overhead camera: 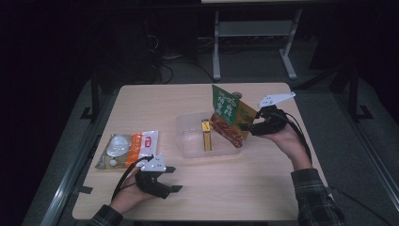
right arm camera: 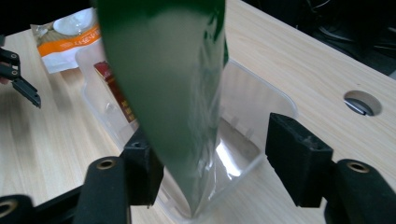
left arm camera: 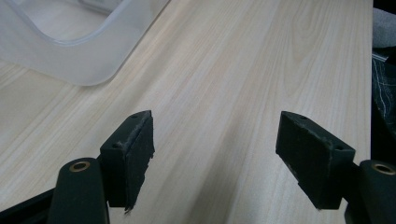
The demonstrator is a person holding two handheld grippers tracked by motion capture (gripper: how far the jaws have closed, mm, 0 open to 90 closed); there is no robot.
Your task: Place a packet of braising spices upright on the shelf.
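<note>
A green snack bag (overhead camera: 228,110) (right arm camera: 173,93) stands tilted in a clear plastic bin (overhead camera: 188,141) (right arm camera: 280,100) at the table's middle. My right gripper (overhead camera: 248,128) (right arm camera: 219,154) sits at the bin's right end, open, with the bag's lower edge between its jaws. The bag rests against one pad (right arm camera: 144,163) while the other pad stands well apart from it. A narrow yellow and red box (overhead camera: 206,136) (right arm camera: 116,93) lies in the bin. My left gripper (overhead camera: 173,179) (left arm camera: 215,154) rests open on the bare table near the front left, nothing between its jaws.
An orange and white food packet (overhead camera: 127,148) (right arm camera: 65,37) lies flat at the table's left, just beyond the left hand. A corner of the bin (left arm camera: 79,60) is ahead of the left gripper. A round cable hole (overhead camera: 236,95) (right arm camera: 362,102) sits behind the bin.
</note>
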